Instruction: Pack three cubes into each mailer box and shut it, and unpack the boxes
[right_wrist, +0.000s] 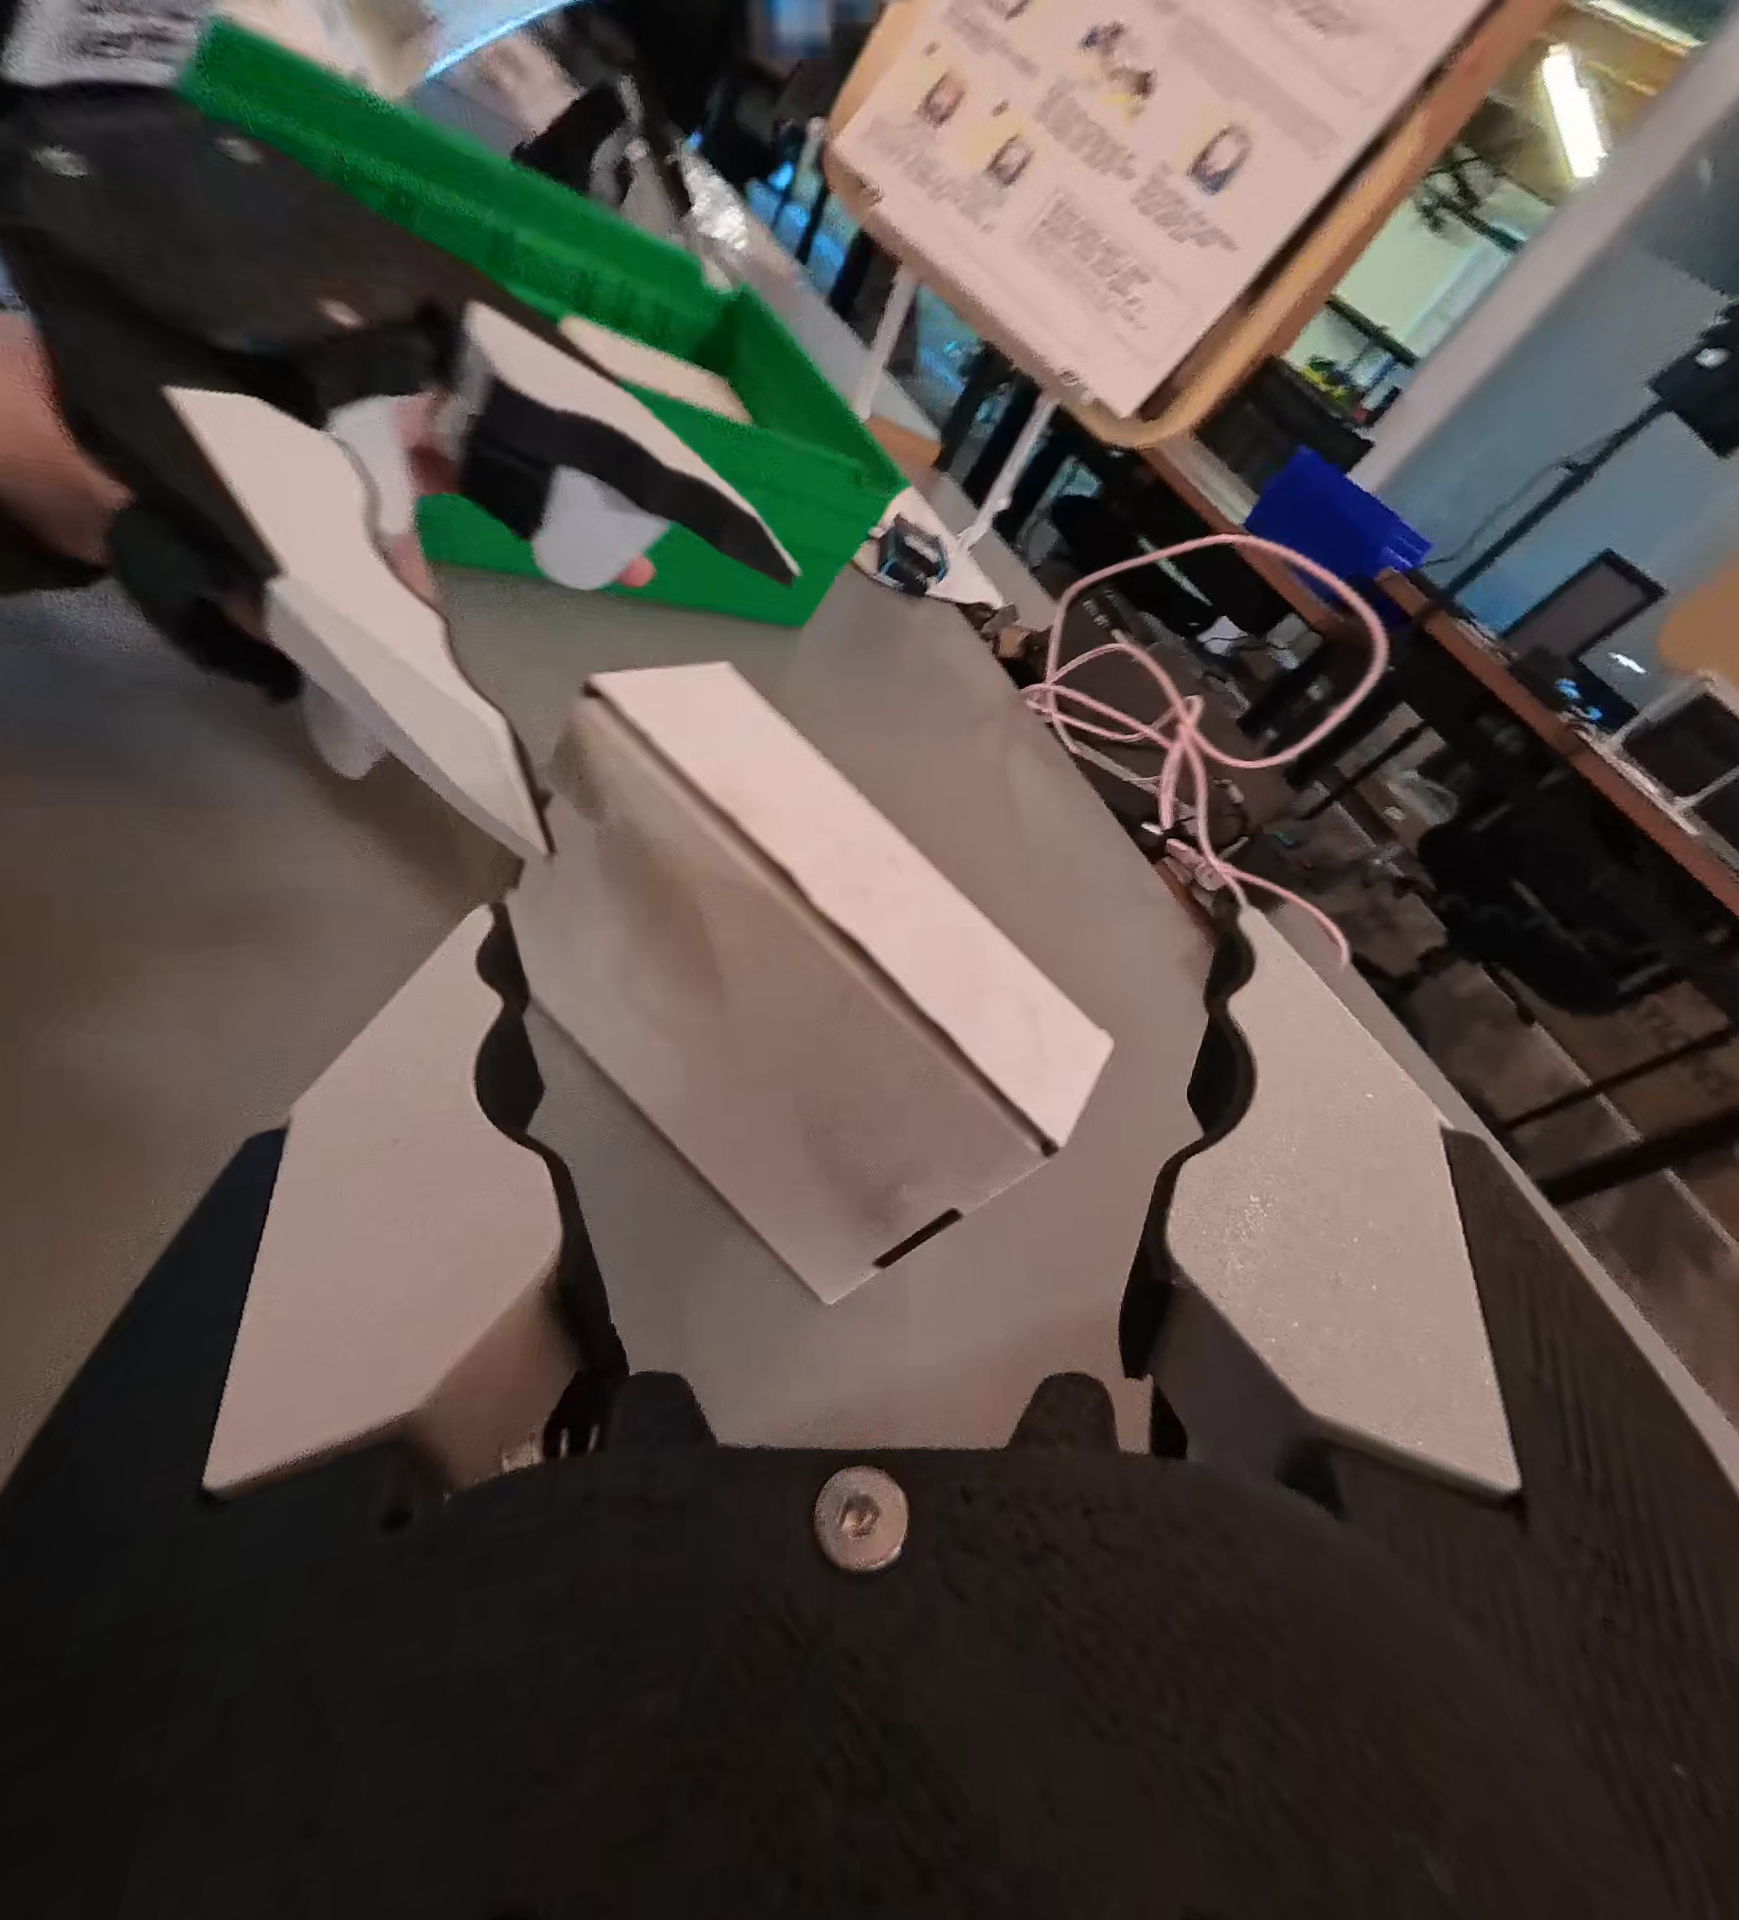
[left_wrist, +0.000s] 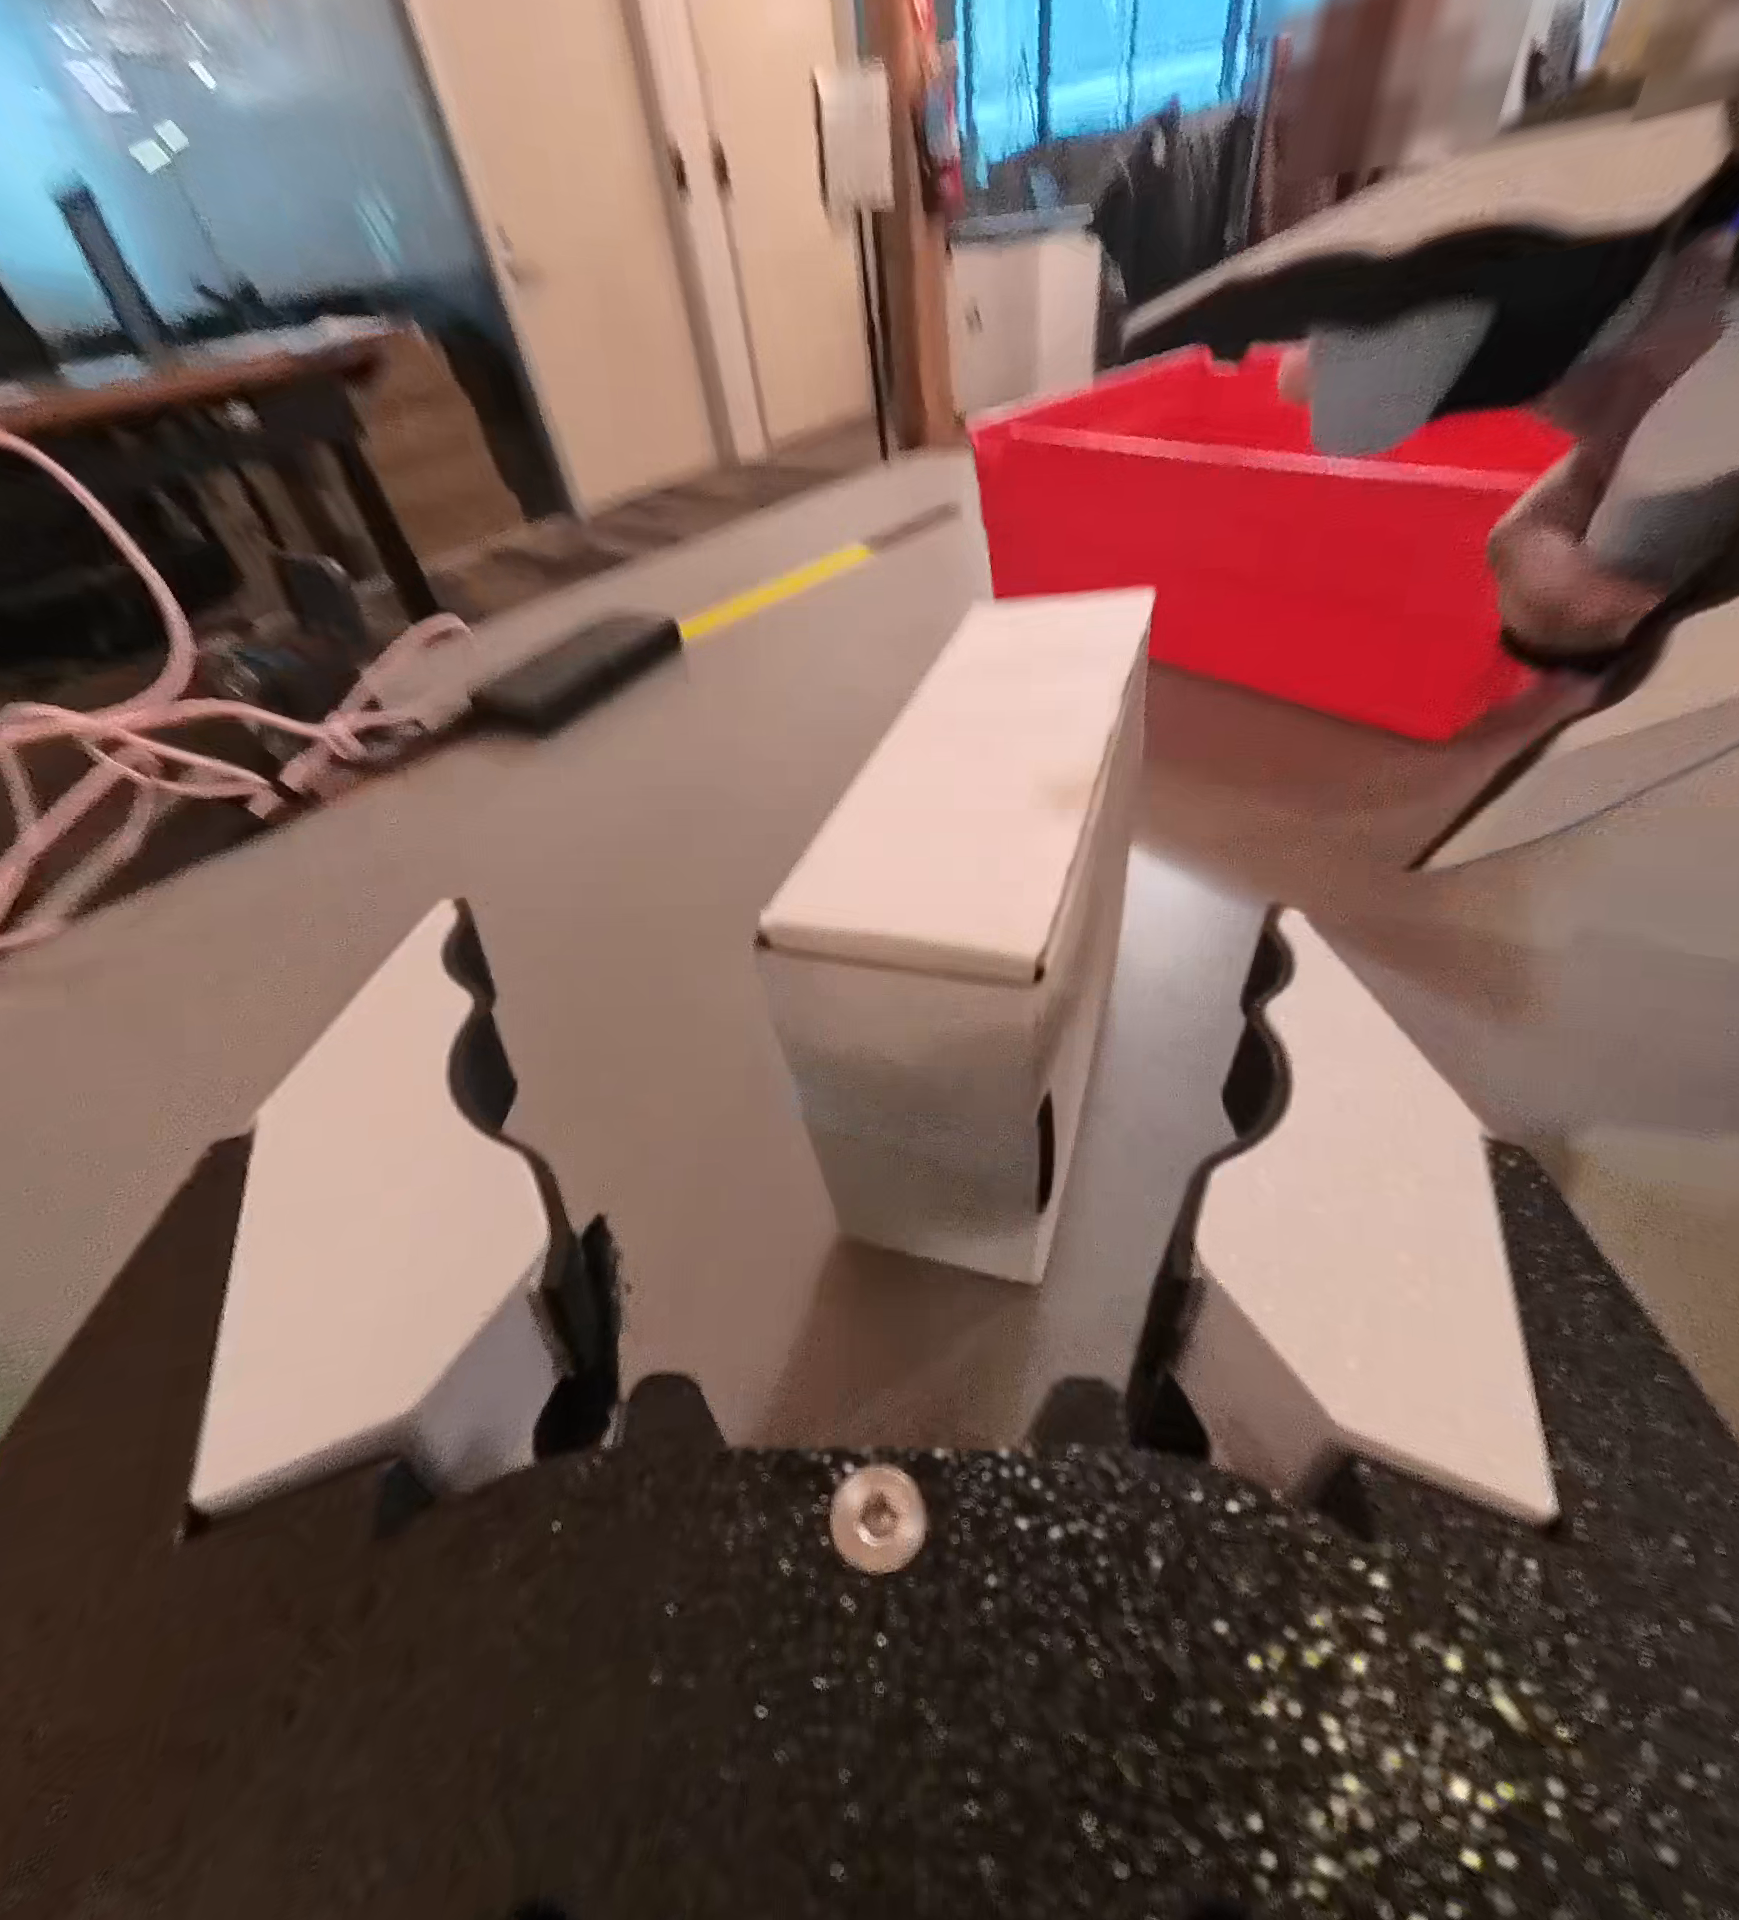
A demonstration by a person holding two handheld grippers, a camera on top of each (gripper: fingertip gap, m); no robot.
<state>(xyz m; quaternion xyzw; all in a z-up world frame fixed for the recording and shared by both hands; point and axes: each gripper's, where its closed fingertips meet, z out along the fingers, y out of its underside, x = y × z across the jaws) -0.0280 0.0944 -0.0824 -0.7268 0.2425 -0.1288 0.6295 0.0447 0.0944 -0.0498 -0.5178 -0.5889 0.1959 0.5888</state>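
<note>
Both claws are held wide apart, nothing gripped. Left gripper (left_wrist: 869,914) and right gripper (right_wrist: 865,920) are each aimed at the closed white box (left_wrist: 958,914) on the table (left_wrist: 584,883), pads apparently clear of it. Red bin (left_wrist: 1249,561) is seen behind, green bin (right_wrist: 740,457) opposite.

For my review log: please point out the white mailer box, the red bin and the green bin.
White mailer box (left_wrist: 958,821): left wrist view, on its closed lid.
Red bin (left_wrist: 1249,582): left wrist view, on its near side wall.
Green bin (right_wrist: 782,488): right wrist view, on its outer side wall.
</note>
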